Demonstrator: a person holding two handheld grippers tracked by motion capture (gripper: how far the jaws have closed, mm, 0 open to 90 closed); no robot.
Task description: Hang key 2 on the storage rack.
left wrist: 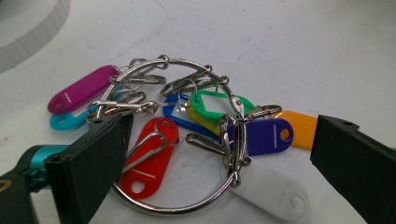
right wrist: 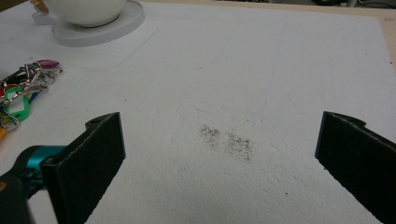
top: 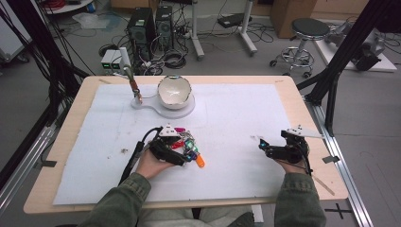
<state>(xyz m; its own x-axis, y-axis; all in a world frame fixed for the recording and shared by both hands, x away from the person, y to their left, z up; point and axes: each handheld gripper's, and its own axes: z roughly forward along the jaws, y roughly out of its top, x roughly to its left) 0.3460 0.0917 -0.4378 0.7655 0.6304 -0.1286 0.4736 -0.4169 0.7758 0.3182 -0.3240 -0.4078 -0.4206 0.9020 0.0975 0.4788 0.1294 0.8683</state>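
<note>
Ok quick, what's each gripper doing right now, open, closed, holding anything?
Left gripper: open, jaws either side of the key tag bunch, gripping nothing.
Right gripper: open, empty, over the white mat.

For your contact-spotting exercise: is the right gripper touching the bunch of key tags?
Apart. The high view shows the right gripper across bare white mat from the key tags, beside the left gripper.

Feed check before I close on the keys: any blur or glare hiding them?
Left gripper view: key tag bundle is sharp, with small glints on the metal ring; left claw jaws are soft-edged. High view: bundle is small and blurry. Right gripper view: evenly lit.
</note>
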